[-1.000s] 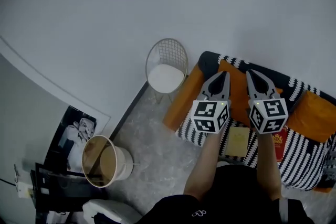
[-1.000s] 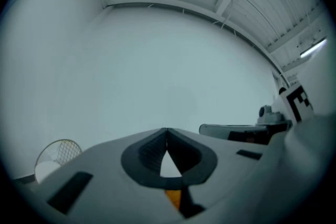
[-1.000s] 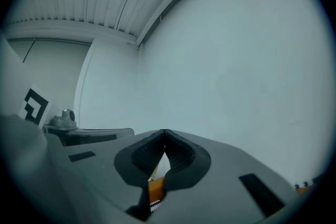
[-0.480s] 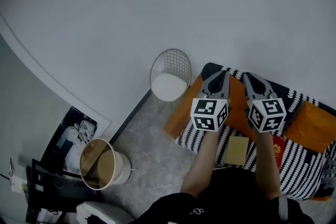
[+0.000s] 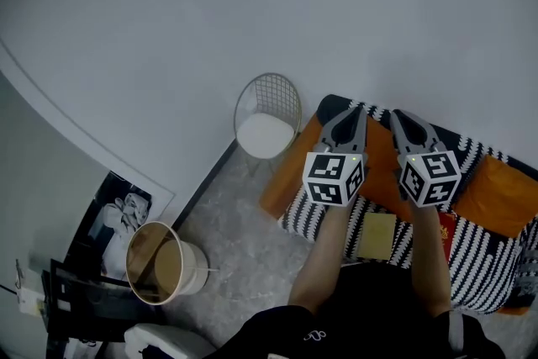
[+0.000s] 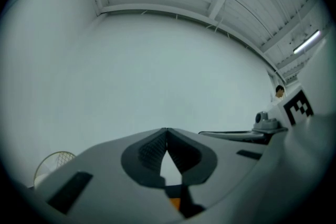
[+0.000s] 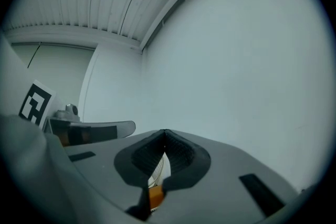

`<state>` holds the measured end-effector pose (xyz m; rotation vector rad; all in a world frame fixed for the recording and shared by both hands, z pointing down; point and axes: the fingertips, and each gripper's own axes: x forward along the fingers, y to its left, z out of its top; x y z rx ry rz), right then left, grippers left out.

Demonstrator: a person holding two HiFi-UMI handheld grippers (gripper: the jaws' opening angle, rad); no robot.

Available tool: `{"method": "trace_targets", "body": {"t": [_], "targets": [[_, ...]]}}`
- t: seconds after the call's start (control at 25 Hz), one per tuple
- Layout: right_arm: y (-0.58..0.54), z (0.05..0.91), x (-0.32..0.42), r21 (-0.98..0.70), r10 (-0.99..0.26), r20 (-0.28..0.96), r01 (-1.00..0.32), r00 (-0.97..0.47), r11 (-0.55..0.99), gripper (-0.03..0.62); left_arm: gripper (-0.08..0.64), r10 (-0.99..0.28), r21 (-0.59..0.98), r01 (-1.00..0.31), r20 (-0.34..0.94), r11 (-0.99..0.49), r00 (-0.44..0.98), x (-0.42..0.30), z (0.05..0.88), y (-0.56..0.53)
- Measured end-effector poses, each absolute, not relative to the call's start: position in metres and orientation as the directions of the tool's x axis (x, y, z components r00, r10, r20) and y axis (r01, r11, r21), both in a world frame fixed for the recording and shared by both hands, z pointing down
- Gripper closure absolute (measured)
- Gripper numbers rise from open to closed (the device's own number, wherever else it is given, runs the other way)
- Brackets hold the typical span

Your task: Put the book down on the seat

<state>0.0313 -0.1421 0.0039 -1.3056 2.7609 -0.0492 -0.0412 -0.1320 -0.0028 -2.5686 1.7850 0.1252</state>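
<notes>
black-and-white striped sofa seat (image 5: 481, 255) | left hand-held gripper (image 5: 359, 115), right hand-held gripper (image 5: 402, 117): jaws closed, empty, level above it | flat tan rectangular book (image 5: 380, 236): on seat, behind and below both, between the forearms, long axis along them, neither nearer

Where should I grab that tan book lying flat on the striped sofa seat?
Probably by its near edge, coming in level from the sofa's front. The tan book lies flat on the striped seat close to that front, so only a thin edge offers purchase: one jaw under, one over.
</notes>
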Motion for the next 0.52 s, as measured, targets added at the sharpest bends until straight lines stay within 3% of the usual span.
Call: {"method": "trace_targets", "body": {"t": [0.52], "targets": [[-0.147, 0.023, 0.03, -0.073, -0.768, -0.029, -0.765, -0.64, 0.64, 0.581, 0.548, -0.939, 0.069, -0.936, -0.033, -0.345, 0.343, -0.043, 0.022, -0.137]]}}
